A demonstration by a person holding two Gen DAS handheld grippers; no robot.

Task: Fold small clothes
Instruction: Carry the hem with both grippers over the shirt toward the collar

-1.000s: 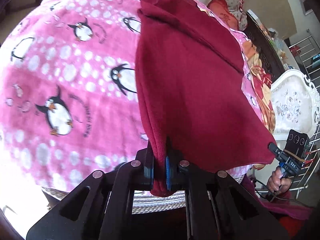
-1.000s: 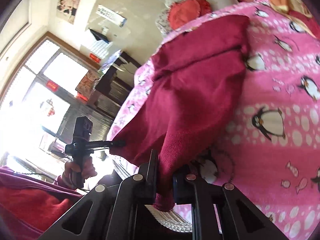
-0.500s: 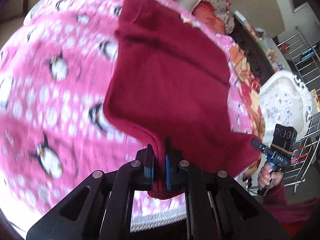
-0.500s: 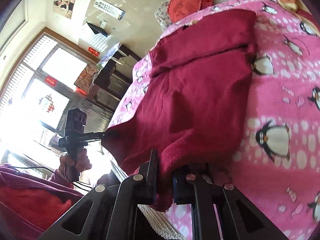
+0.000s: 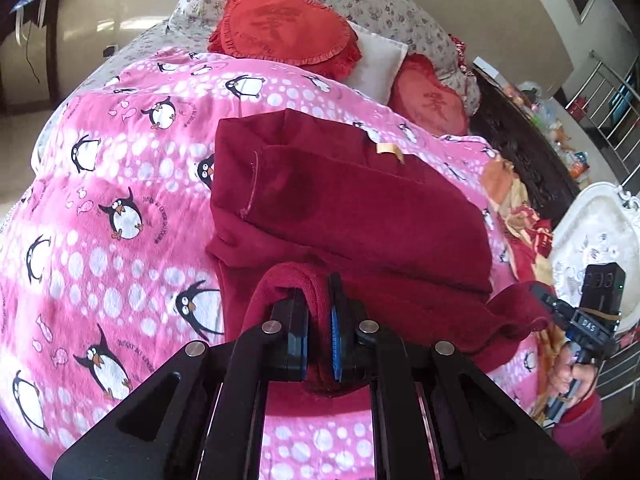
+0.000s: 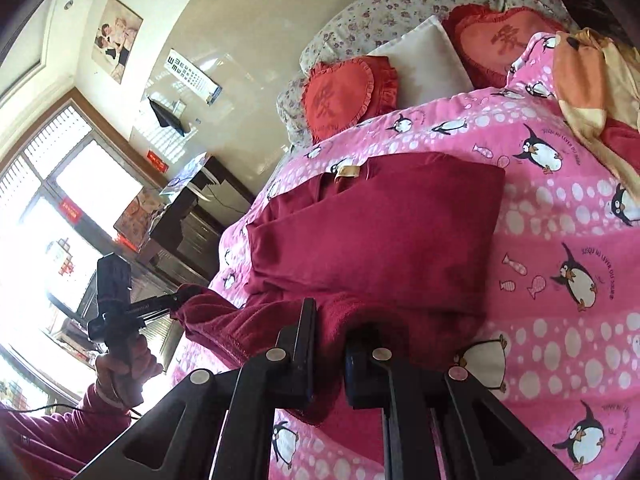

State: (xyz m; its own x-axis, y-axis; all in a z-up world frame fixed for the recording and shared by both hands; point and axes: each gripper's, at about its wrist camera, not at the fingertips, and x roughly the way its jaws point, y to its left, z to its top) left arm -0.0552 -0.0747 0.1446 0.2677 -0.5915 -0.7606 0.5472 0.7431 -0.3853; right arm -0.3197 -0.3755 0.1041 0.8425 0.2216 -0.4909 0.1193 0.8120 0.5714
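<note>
Fold under way: the red garment (image 5: 360, 208) lies part-folded on the penguin blanket (image 5: 100, 168). Its near hem is clamped at one corner by the left gripper (image 5: 318, 336), at the other by the right gripper (image 6: 330, 344). Next, likely: hem carried forward, laid square, then released.

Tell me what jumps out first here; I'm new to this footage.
A dark red garment lies partly folded across the middle of a pink penguin blanket. Both claws, left and right, pinch its near hem. Red heart cushions sit at the bed's head.
</note>
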